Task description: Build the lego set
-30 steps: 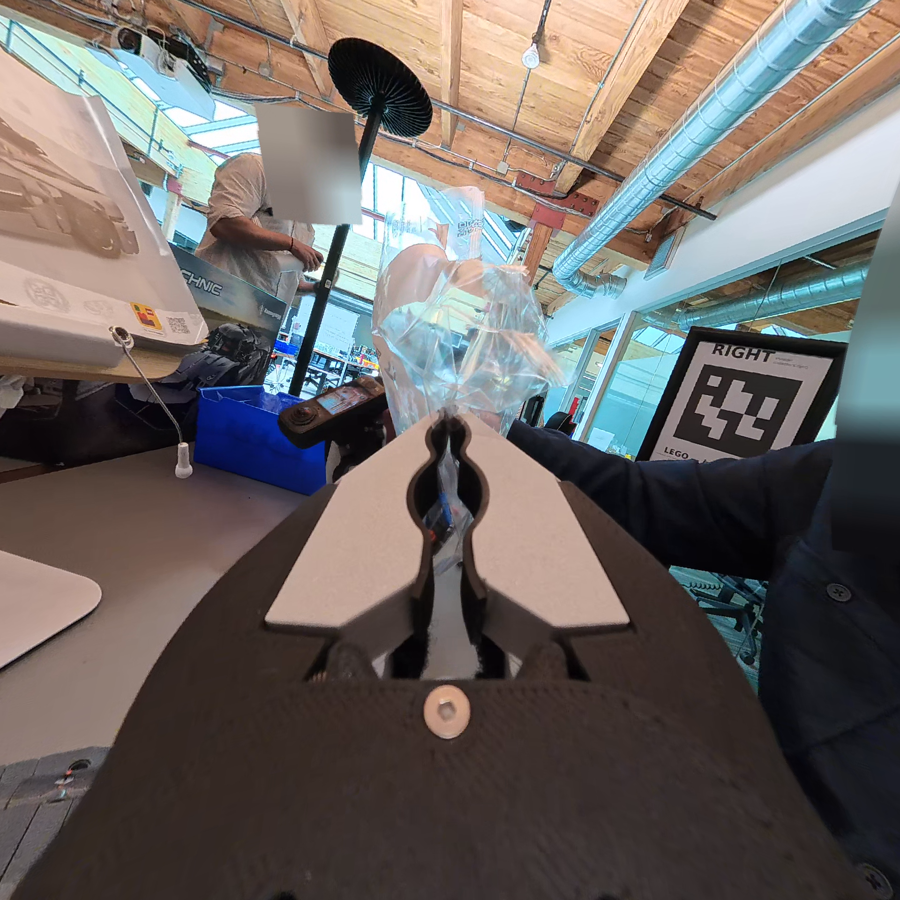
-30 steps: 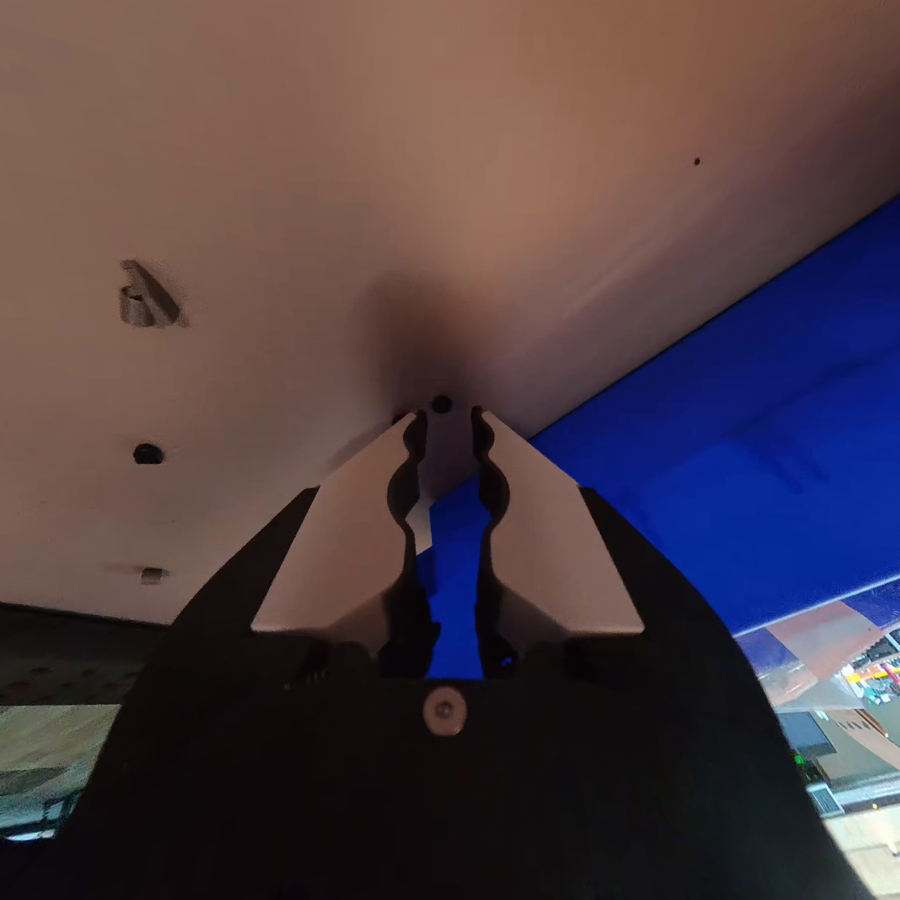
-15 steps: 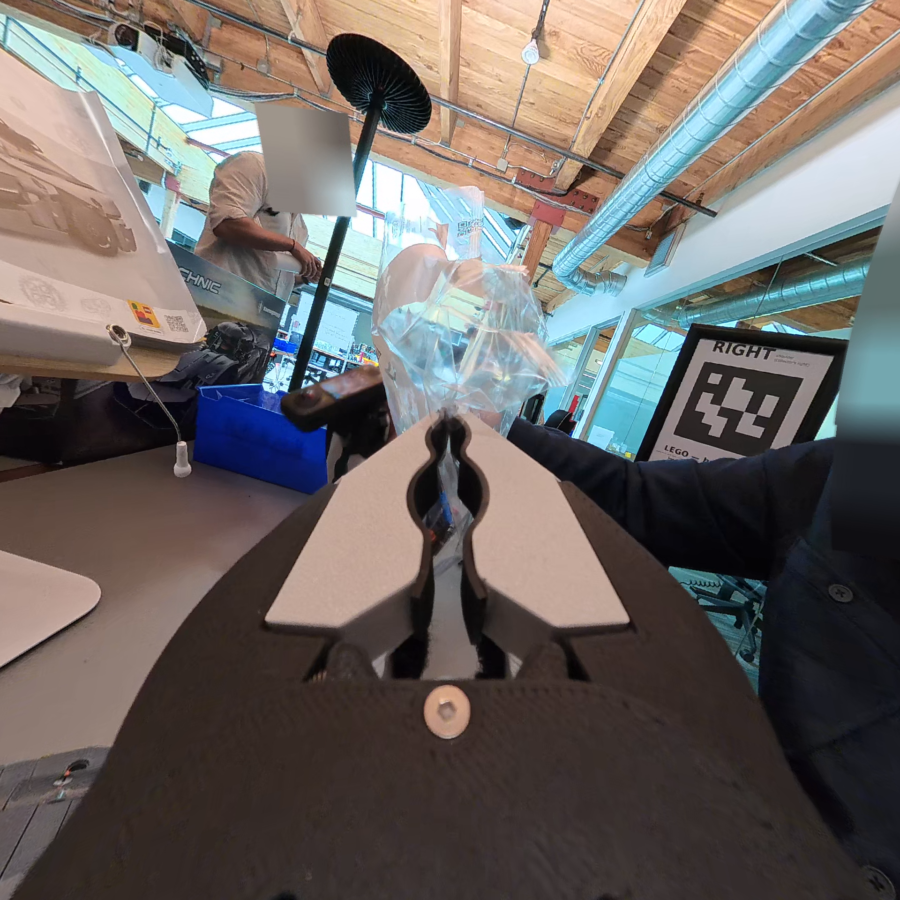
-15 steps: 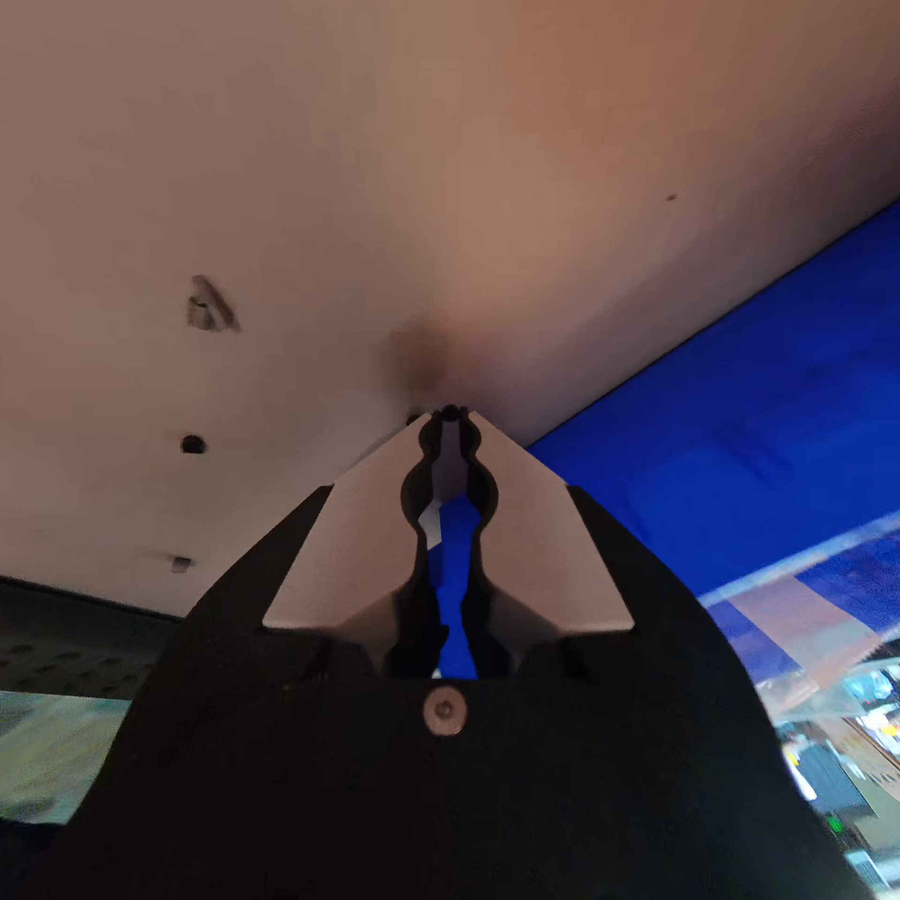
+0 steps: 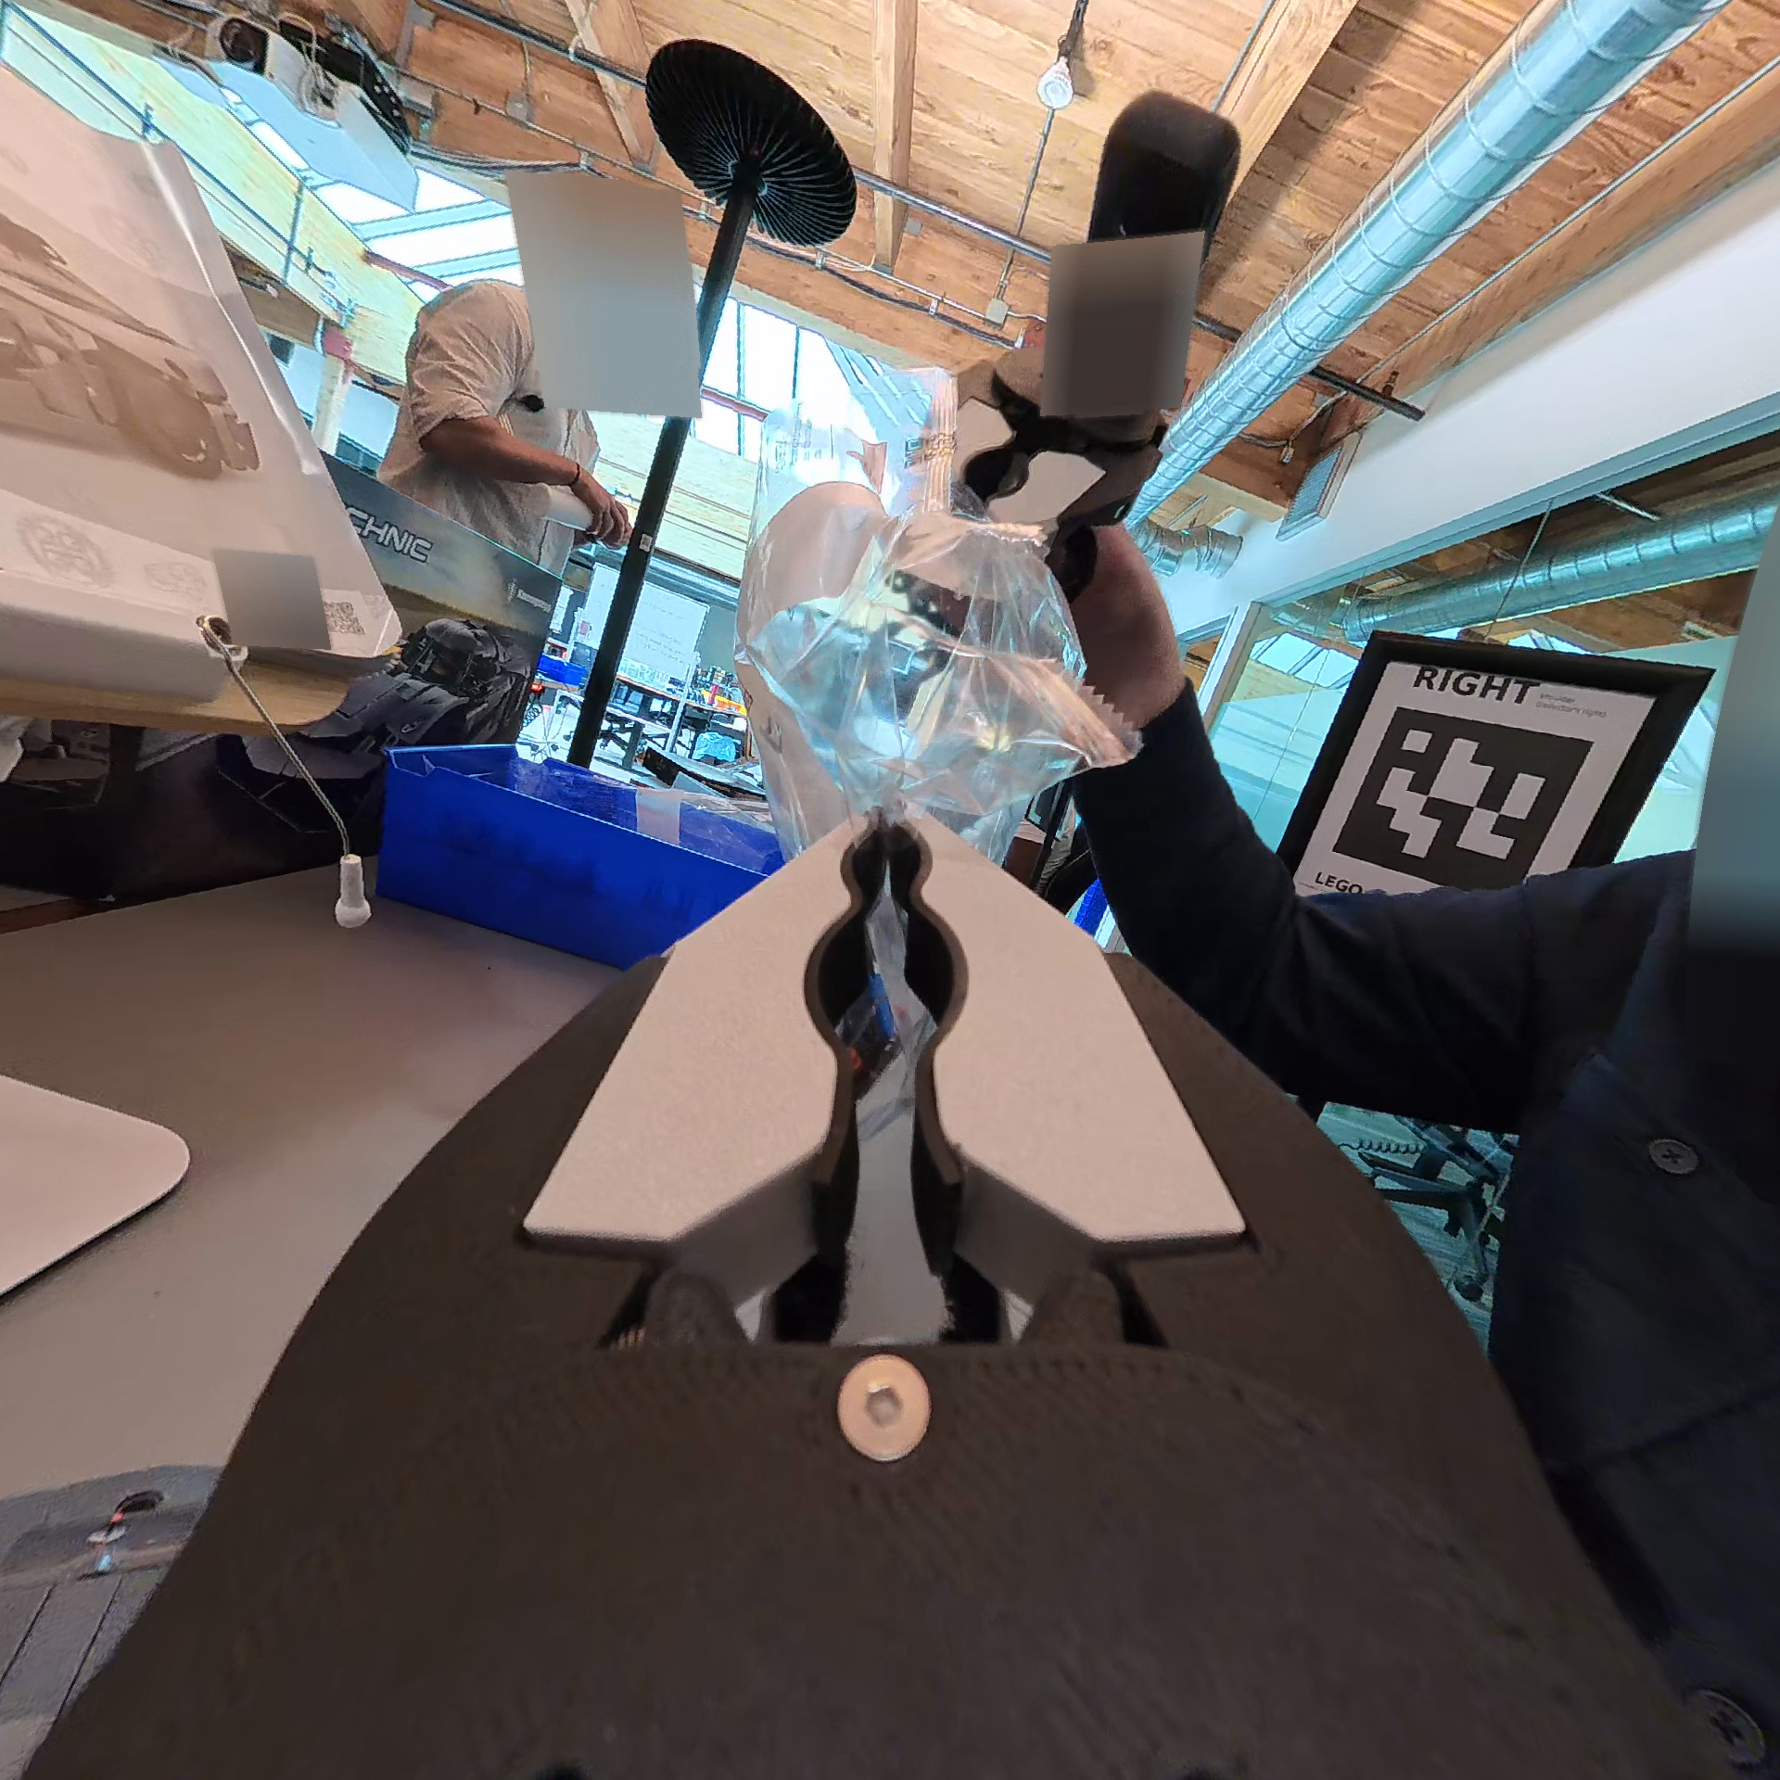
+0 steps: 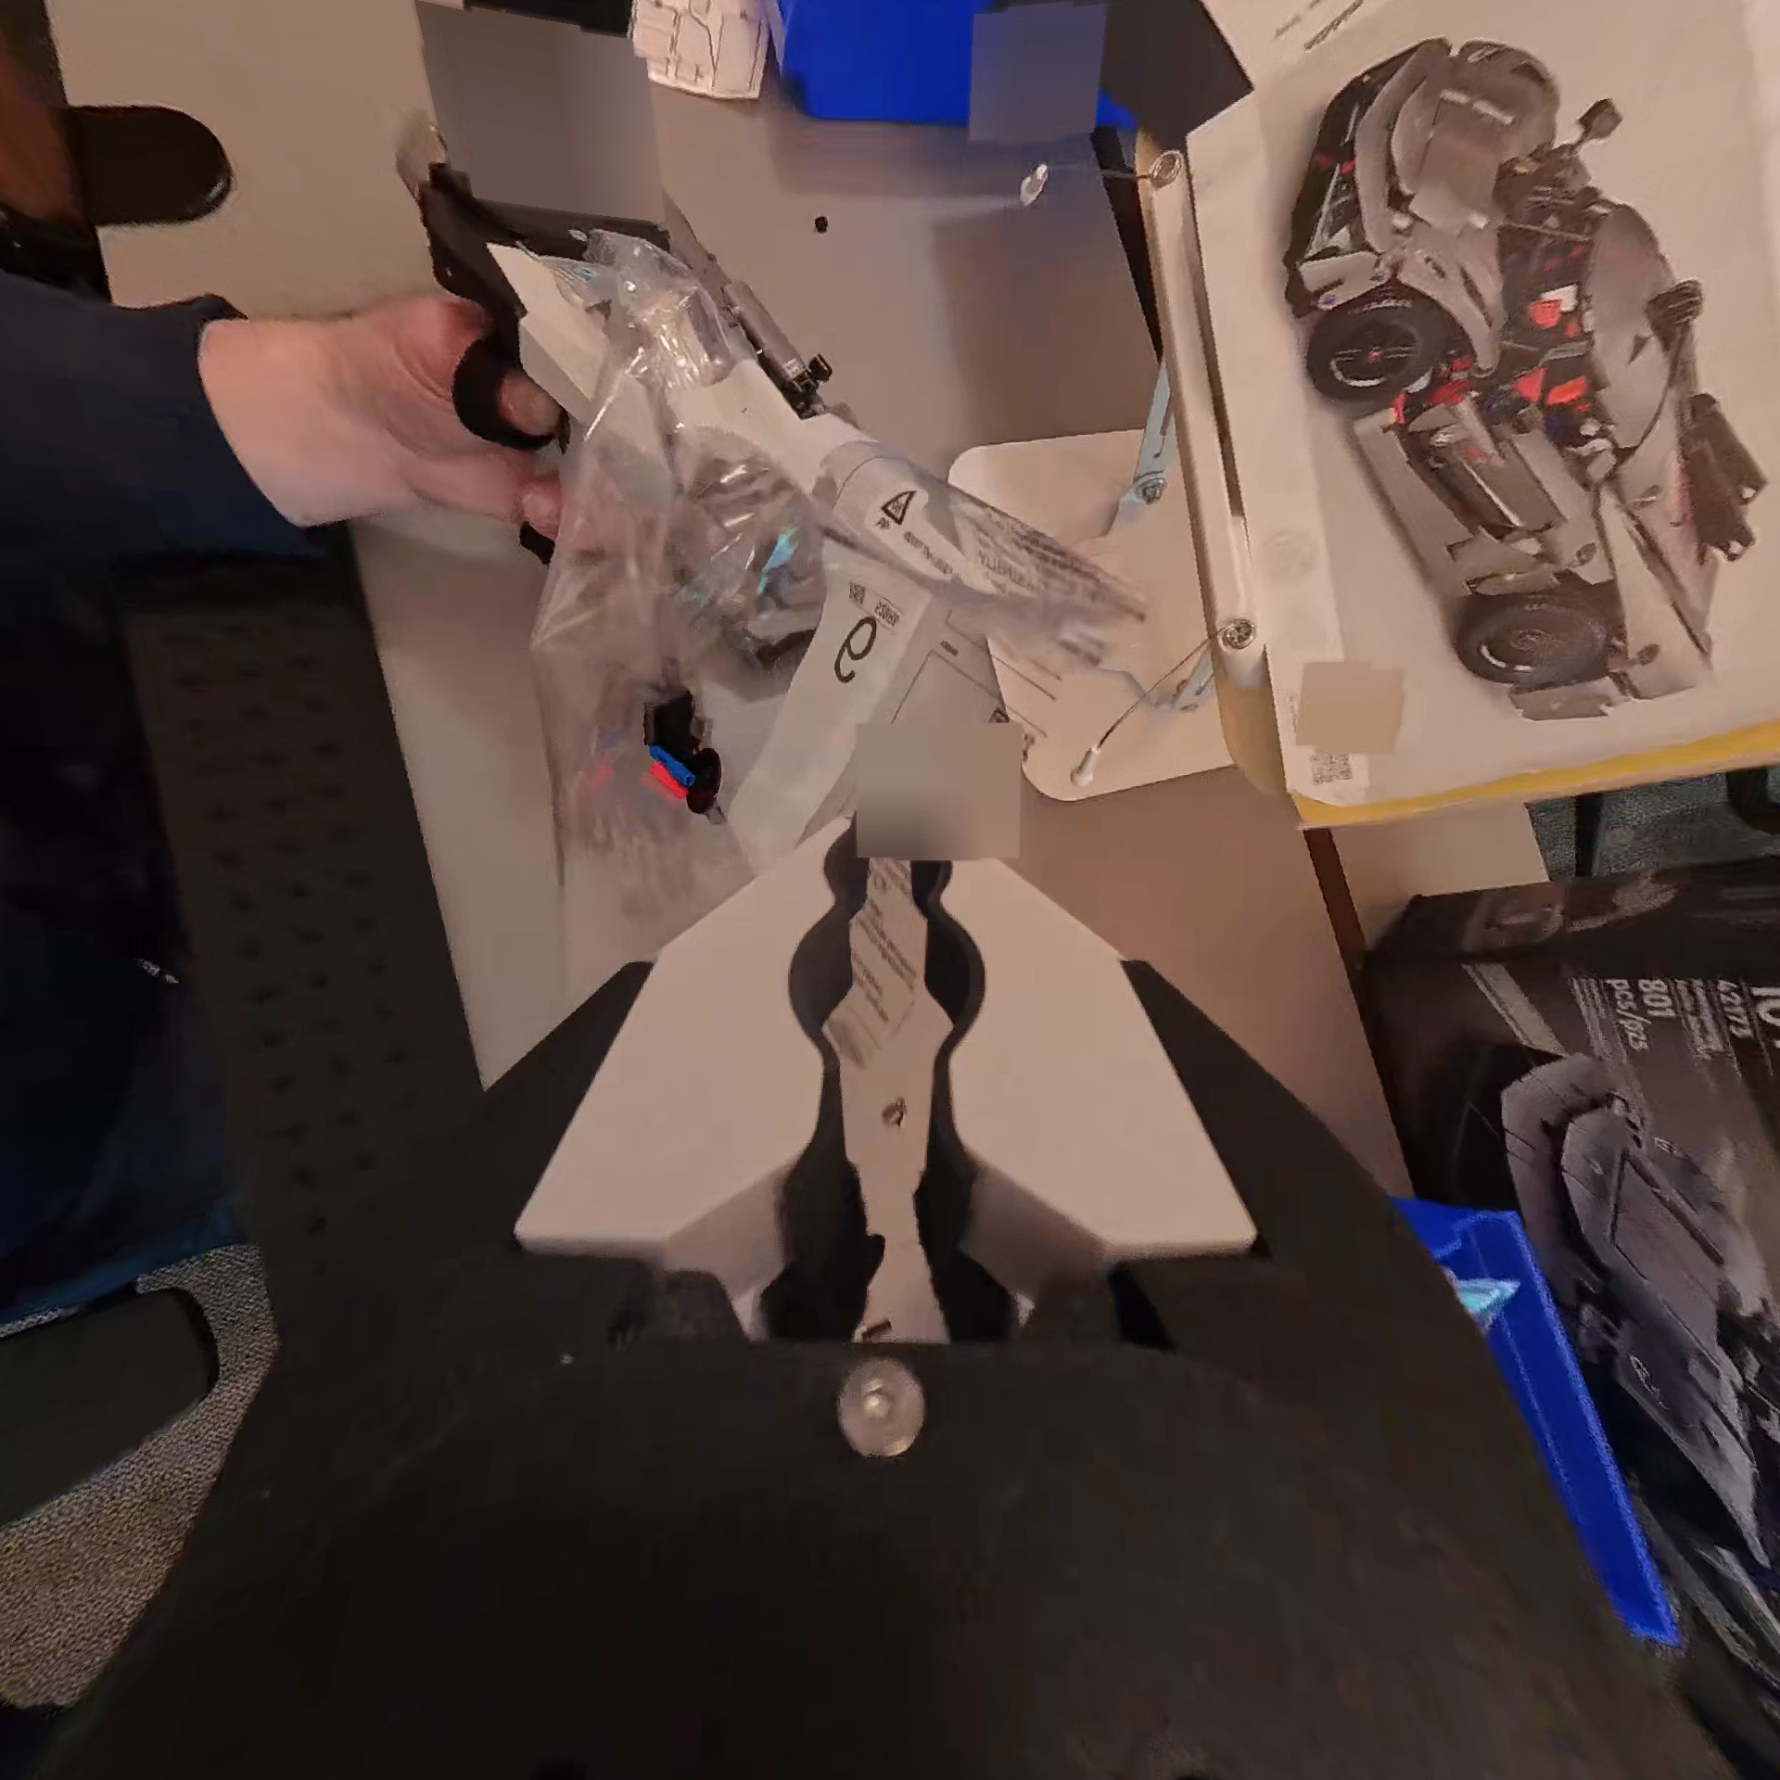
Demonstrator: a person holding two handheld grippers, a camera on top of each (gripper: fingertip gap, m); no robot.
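On the far left, a white instruction booklet (image 5: pixel 116 405) showing a grey model car leans on a raised wooden stand above the grey worktop (image 5: pixel 241 1040). A thin cable with a white plug (image 5: pixel 349 910) hangs from the stand to the worktop. Just right of it sits a blue plastic bin (image 5: pixel 539 857), and behind that a black pole topped by a ribbed black disc (image 5: pixel 749 144) rises toward the wooden ceiling. A person in a pale shirt (image 5: pixel 482 405) stands in the background.

In the middle, the left claw (image 5: pixel 878 848) points upward, its two grey fingers pressed together on the neck of a clear plastic bag (image 5: pixel 905 674) of small Lego parts. Blue and red pieces show inside the bag, between the fingers. The bag stretches up to the right claw (image 5: pixel 1021 477), which is clamped on its upper edge, high above the worktop. From that claw's own camera, looking down, the right claw (image 6: pixel 891 867) pinches the bag (image 6: pixel 693 539) by a printed white strip.

On the right, a dark-sleeved arm (image 5: pixel 1348 982) holds the right claw, and a black-framed sign with a square marker (image 5: pixel 1483 771) stands behind it. A dark Lego box (image 6: pixel 1589 1108) lies at the far right of the downward view.
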